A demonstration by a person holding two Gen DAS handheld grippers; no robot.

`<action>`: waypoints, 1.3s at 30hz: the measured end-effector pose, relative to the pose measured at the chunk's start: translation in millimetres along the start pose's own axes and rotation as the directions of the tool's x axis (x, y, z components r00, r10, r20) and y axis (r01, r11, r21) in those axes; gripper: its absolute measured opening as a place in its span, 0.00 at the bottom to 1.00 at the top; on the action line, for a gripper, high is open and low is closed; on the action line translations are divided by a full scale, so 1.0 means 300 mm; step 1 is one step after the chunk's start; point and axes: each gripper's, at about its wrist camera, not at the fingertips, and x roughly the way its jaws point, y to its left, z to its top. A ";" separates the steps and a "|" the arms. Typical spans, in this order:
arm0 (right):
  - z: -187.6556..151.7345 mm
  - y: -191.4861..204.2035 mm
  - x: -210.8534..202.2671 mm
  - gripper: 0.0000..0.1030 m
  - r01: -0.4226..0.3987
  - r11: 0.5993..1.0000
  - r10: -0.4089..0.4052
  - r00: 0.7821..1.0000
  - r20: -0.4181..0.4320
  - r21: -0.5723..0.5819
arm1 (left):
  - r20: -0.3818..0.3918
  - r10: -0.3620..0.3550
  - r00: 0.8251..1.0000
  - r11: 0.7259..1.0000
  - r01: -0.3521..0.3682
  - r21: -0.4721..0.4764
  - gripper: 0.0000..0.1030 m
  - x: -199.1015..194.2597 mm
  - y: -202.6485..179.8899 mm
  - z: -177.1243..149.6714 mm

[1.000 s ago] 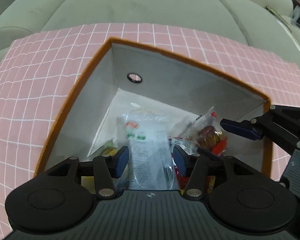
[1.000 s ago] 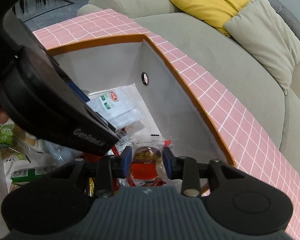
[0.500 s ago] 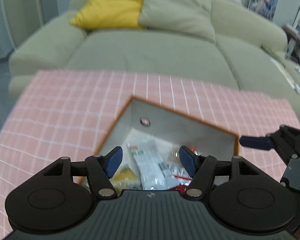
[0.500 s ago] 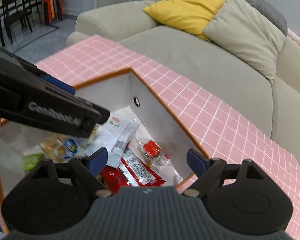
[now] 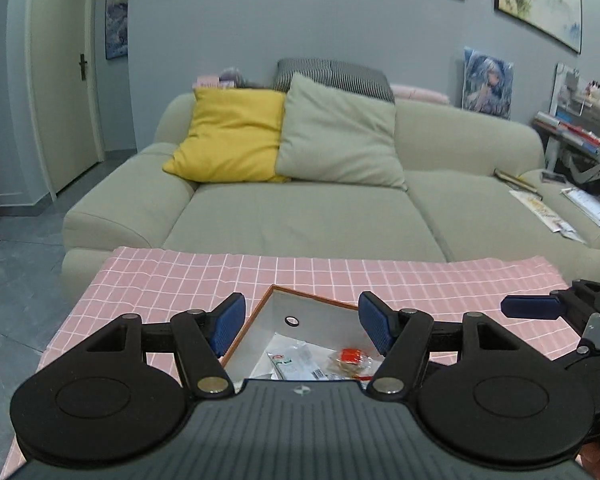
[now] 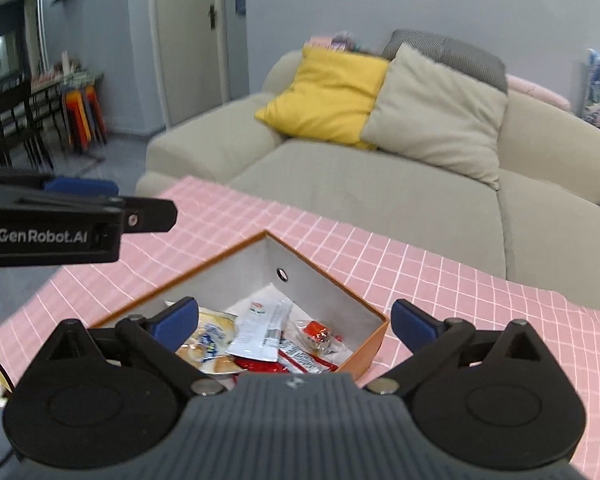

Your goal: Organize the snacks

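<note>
Both jaws stand wide and hold nothing. The right gripper [image 6: 294, 320] has just been opening, with no snack between its pads; the left gripper [image 5: 302, 322] has also opened more, and it is empty too.

All the snacks that I can see lie in the box [image 6: 370, 310], which has an orange rim and sits on the pink checked cloth [image 6: 440, 276] in front of the sofa [image 5: 300, 212]. Inside are a white packet [image 6: 266, 328], a red packet [image 6: 296, 360], a small clear bag with a red piece [image 6: 318, 332] and a yellow bread pack [image 6: 210, 344].

Both grippers are above the box and point down into it at a slant, so the snacks lie ahead of and below the jaws. The white packet's long axis runs from near the box's far corner toward the right gripper. The right gripper seems nearer to the box, because more of the inside shows in its view. The left gripper passes at the left edge of that view, higher than the rim.

I judge that the last drop is done. No other snack shows on the cloth, so the task may be near its end.
</note>
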 end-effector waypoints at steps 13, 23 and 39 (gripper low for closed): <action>-0.278 0.052 -0.291 0.96 0.090 0.991 -0.099 0.991 0.085 0.098 | 0.013 0.076 0.997 0.995 -0.077 0.069 0.74 -0.217 -0.087 -0.172; -0.438 0.095 -0.313 0.96 0.153 0.987 -0.156 0.986 0.056 0.055 | -0.027 0.133 0.991 0.989 -0.131 0.065 0.74 -0.240 -0.110 -0.327; -0.507 0.089 -0.217 0.96 0.144 0.988 -0.142 0.989 -0.043 0.047 | -0.194 0.112 0.975 0.994 -0.108 0.033 0.75 -0.152 -0.111 -0.443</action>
